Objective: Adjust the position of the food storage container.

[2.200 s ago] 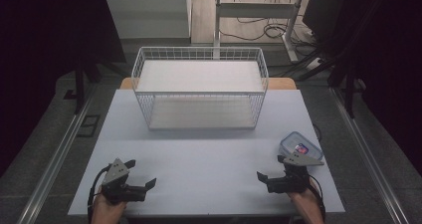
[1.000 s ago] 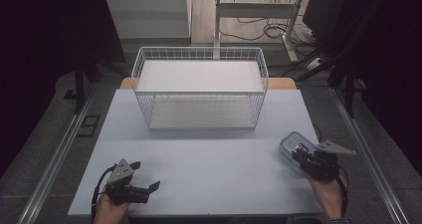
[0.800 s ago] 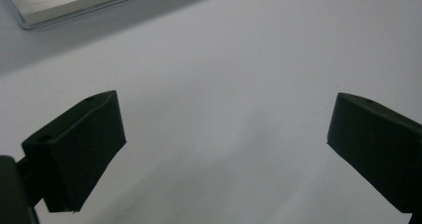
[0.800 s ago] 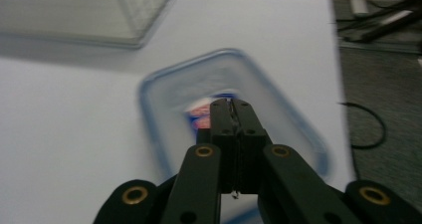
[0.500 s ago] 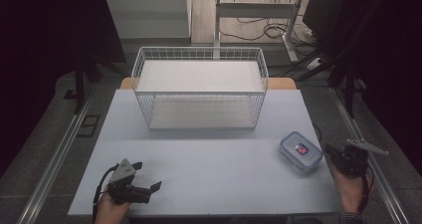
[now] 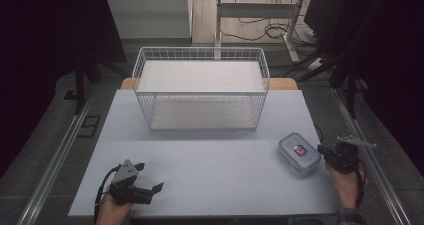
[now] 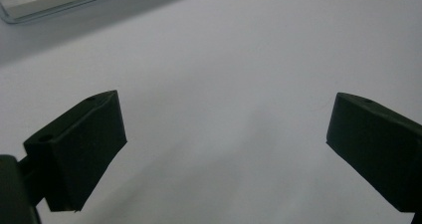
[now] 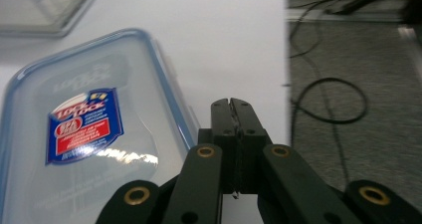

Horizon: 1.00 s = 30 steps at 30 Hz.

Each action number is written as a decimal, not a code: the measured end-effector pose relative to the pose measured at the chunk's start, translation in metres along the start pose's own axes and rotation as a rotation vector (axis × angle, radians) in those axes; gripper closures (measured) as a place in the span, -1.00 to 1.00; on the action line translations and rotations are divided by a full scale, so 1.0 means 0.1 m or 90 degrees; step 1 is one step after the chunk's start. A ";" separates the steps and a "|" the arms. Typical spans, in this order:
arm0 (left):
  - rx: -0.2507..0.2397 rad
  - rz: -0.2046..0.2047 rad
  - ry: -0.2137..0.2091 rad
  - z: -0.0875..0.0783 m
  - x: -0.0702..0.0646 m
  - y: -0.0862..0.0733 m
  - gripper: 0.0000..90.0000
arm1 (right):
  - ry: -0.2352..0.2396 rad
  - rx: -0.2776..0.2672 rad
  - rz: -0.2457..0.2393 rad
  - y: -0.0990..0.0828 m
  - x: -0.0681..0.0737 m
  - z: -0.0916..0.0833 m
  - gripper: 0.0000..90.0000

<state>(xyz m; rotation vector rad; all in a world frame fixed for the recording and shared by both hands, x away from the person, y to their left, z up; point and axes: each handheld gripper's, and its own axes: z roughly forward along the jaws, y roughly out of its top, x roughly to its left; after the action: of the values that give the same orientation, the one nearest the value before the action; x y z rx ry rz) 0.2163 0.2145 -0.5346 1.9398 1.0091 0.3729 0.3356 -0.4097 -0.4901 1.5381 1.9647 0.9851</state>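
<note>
A clear plastic container with a blue-rimmed lid and a red-and-blue label (image 6: 299, 154) lies flat on the white table (image 6: 215, 170) near its right edge. My right gripper (image 6: 321, 150) is just to the right of it, pointing at its side. In the right gripper view the jaws are pressed together with nothing between them (image 8: 231, 104), and the container (image 8: 89, 134) lies close on their left. My left gripper (image 6: 149, 177) rests at the front left of the table, open. Its wide-apart jaws (image 7: 224, 134) frame bare table.
A white wire basket (image 6: 200, 50) stands at the back middle of the table, with nothing in it. Grey floor with cables (image 8: 333, 99) lies just beyond the table's right edge. Metal rails run along both sides of the table.
My right gripper swung from in front of the container round to its right side, then edged back toward it. The container and left gripper stayed about where they were.
</note>
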 end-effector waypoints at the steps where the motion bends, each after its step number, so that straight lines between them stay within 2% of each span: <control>1: 0.001 0.001 0.000 0.00 0.00 0.00 -0.96 | 0.009 0.000 0.001 0.01 0.04 0.01 0.99; 3: 0.001 0.002 0.000 0.00 0.00 0.00 -0.96 | 0.020 0.013 -0.012 0.02 0.11 0.04 0.99; 6: 0.001 0.000 -0.001 0.00 0.00 0.00 -0.96 | 0.058 0.025 -0.034 0.05 0.30 0.11 0.99; 7: 0.001 0.000 -0.001 0.00 0.00 0.00 -0.96 | 0.058 0.025 -0.034 0.05 0.30 0.11 0.99; 8: 0.001 0.001 0.000 0.01 0.00 0.00 -0.96 | 0.073 0.029 -0.038 0.06 0.37 0.13 0.99; 10: 0.002 0.002 -0.001 0.01 0.00 0.00 -0.96 | 0.078 0.030 -0.041 0.07 0.40 0.14 0.99; 12: 0.002 0.001 -0.001 0.01 0.00 0.00 -0.95 | 0.094 0.034 -0.047 0.09 0.50 0.19 0.99; 14: 0.003 0.003 0.001 0.01 0.00 0.00 -0.95 | 0.101 0.035 -0.050 0.10 0.53 0.20 0.99; 18: 0.001 0.001 0.002 0.01 0.00 0.00 -0.95 | 0.131 0.045 -0.058 0.13 0.71 0.28 0.99; 19: 0.001 0.000 0.002 0.01 0.00 0.00 -0.95 | 0.144 0.050 -0.067 0.15 0.81 0.32 0.99; 21: 0.001 0.001 0.002 0.01 0.01 0.00 -0.95 | 0.149 0.053 -0.072 0.16 0.86 0.34 0.99; 25: 0.003 -0.005 -0.002 0.02 0.00 0.00 -0.95 | 0.177 0.069 -0.100 0.20 1.16 0.43 0.99; 26: 0.004 -0.007 -0.003 0.02 0.00 0.00 -0.94 | 0.198 0.077 -0.109 0.22 1.33 0.49 0.99; 27: 0.004 -0.008 -0.003 0.02 0.00 0.00 -0.94 | 0.198 0.077 -0.109 0.22 1.33 0.49 0.99; 28: 0.005 -0.010 -0.004 0.02 0.00 0.00 -0.94 | 0.205 0.079 -0.113 0.23 1.40 0.51 0.99; 30: 0.007 -0.012 -0.005 0.02 -0.01 0.01 -0.94 | 0.228 0.084 -0.131 0.24 1.61 0.57 0.99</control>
<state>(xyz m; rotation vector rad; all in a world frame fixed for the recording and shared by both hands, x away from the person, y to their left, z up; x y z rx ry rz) 0.2174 0.2127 -0.5352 1.9391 1.0244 0.3492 0.3481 -0.2377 -0.4964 1.2558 2.4220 1.1226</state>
